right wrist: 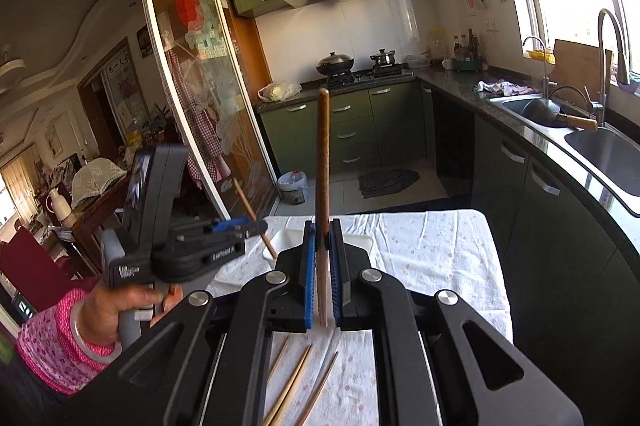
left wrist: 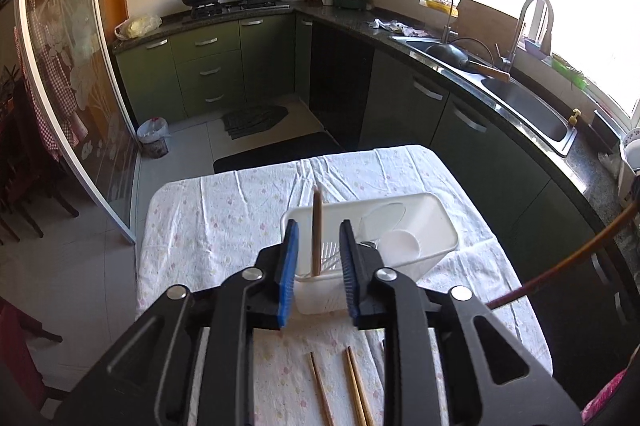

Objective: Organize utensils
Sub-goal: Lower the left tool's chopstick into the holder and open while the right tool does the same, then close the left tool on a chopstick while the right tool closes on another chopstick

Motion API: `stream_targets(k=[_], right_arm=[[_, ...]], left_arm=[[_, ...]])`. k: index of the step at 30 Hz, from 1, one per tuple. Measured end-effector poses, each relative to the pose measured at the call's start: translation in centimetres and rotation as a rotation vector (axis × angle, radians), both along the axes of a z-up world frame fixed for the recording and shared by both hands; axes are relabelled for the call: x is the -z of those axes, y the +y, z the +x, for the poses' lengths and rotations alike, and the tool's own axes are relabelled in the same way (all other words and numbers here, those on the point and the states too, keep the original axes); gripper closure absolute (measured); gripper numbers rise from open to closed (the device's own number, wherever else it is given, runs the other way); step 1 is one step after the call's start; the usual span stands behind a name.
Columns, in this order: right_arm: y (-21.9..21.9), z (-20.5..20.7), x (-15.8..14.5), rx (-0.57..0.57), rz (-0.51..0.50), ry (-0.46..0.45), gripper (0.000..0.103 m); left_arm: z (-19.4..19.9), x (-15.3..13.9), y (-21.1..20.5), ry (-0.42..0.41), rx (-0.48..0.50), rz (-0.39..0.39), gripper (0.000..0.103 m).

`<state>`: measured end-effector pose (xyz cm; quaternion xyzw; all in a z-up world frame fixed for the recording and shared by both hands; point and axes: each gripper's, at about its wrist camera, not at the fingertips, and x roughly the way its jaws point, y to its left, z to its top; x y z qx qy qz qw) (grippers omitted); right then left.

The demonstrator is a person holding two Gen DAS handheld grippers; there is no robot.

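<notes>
A white plastic utensil basket [left wrist: 438, 226] stands on the floral tablecloth [left wrist: 220, 218], with a white spoon [left wrist: 400, 244] lying inside. One brown chopstick [left wrist: 317, 230] stands upright in its near compartment. My left gripper [left wrist: 319, 226] hovers over the basket, open, its blue pads [left wrist: 290, 254] clear of that chopstick on both sides. My right gripper [right wrist: 323, 224] is shut on another brown chopstick [right wrist: 323, 153], which points up and away. From the right wrist view, the left gripper [right wrist: 260, 226] sits at the basket [right wrist: 284, 240], held by a hand [right wrist: 116, 310].
Three loose chopsticks [left wrist: 358, 386] lie on the cloth near the table's front edge, also visible as chopsticks [right wrist: 296, 378] under the right gripper. A green-cabinet kitchen counter with a sink [left wrist: 532, 105] runs along the right. A glass sliding door [left wrist: 60, 65] stands to the left.
</notes>
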<state>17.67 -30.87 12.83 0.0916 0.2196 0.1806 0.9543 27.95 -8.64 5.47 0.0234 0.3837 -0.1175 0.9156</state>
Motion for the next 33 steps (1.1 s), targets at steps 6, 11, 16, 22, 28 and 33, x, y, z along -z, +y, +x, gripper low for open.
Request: stream_targets(k=[6,11,16,22,28,33], right_arm=[[0.7,4.3,-1.4,0.109,-0.002,-0.076,0.095],[2.2,9.1,1.7,0.127,-0.037,0.026,0.095],[3.6,11.5,5.8,0.117,-0.081,0.111,0.095],[4.3,10.9,7.0,0.105,-0.121,0.106,0.084],[3.4,4.4,6.1,0.112,-0.11,0.002,0.082],[3.0,-0.4,8.0,0.086,-0.12,0.014,0.082]], left_arm=[[-1.9,0.0,1.3,0.019,0.016,-0.006,0.073],[-4.1,0.7,1.6,0.061,0.053,0.005,0.071],[-6.0,2.9,2.0,0.172,0.097,-0.012,0.069],[-7.4,5.9,1.8,0.246,0.115,0.02,0.069],[-7.8,11.1,1.3,0.378,0.11,0.052,0.069],[-7.3,15.0,1.6,0.477,0.061,0.051,0.069]])
